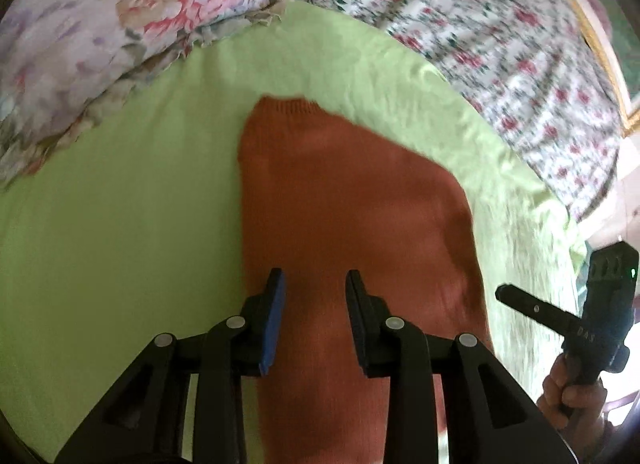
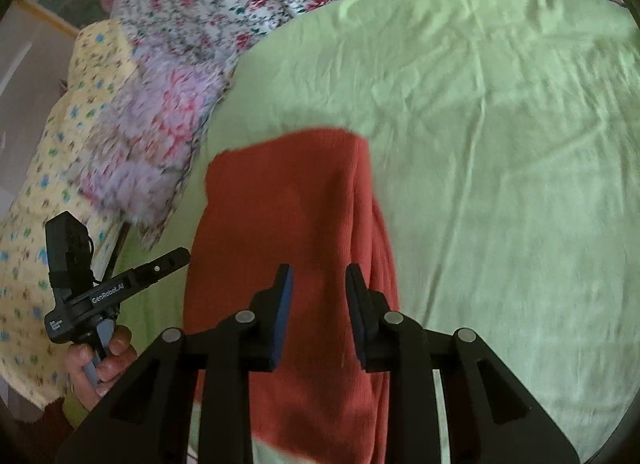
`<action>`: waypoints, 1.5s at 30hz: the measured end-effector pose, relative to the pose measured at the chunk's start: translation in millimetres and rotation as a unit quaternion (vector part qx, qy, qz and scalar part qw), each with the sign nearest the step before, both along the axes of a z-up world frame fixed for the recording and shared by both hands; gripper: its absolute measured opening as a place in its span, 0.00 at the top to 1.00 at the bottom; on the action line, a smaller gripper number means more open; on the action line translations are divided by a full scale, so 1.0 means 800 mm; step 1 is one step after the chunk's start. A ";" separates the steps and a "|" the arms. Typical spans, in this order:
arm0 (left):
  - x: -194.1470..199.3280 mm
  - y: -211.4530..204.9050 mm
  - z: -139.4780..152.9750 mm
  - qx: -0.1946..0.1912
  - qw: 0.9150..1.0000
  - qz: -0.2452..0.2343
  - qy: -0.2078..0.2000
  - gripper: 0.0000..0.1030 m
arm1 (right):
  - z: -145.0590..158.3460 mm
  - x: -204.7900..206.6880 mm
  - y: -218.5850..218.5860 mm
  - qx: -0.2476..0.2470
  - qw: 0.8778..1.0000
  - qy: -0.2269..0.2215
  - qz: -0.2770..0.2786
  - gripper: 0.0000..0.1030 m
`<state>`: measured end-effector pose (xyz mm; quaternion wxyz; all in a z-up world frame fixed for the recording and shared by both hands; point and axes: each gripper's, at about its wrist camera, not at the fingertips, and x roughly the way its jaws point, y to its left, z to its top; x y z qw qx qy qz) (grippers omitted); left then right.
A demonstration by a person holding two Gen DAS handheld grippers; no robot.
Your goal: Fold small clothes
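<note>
A rust-red knitted garment point(image 1: 352, 191) lies flat on a light green sheet point(image 1: 120, 203), its ribbed edge at the far end. My left gripper point(image 1: 316, 276) hangs just above its near part, jaws apart, with the cloth showing beneath the gap and no fold pinched. In the right wrist view the same garment point(image 2: 288, 203) appears with a lengthwise fold along its right side. My right gripper point(image 2: 318, 270) stands open over it in the same way. Each gripper sees the other at its side: one of the right gripper's fingers point(image 1: 520, 302) and one of the left gripper's fingers point(image 2: 168, 262).
A rose-print quilt point(image 1: 480, 23) bounds the green sheet point(image 2: 500, 143) at the back. A large-flowered pillow point(image 1: 100, 23) lies at the far left. A yellow patterned blanket point(image 2: 48, 167) lies beyond the sheet's edge. A person's hand point(image 2: 104, 360) grips the left handle.
</note>
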<state>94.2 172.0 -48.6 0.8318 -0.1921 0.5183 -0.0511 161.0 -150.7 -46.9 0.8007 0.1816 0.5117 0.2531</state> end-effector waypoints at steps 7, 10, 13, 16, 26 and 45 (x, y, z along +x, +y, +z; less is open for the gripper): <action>-0.079 -0.022 0.002 -0.008 0.999 -0.049 0.001 0.70 | -0.006 -0.075 -0.001 0.000 1.000 0.006 0.023 0.72; -0.098 -0.032 -0.004 -0.003 0.998 -0.070 0.000 0.70 | -0.013 -0.096 0.000 -0.005 1.000 0.007 0.027 0.72; -0.109 -0.041 -0.016 0.011 0.996 -0.084 0.012 0.70 | -0.027 -0.105 -0.007 -0.018 1.000 0.017 0.009 0.72; -0.115 -0.047 -0.026 0.025 0.995 -0.095 0.013 0.69 | -0.042 -0.107 -0.020 -0.034 0.999 0.026 -0.012 0.72; -0.111 -0.064 -0.049 0.049 0.992 -0.112 0.014 0.62 | -0.066 -0.108 -0.023 -0.038 0.998 0.031 -0.031 0.72; -0.170 -0.038 0.006 0.134 0.985 -0.096 -0.055 0.27 | 0.004 -0.174 -0.001 -0.074 0.995 -0.058 -0.042 0.44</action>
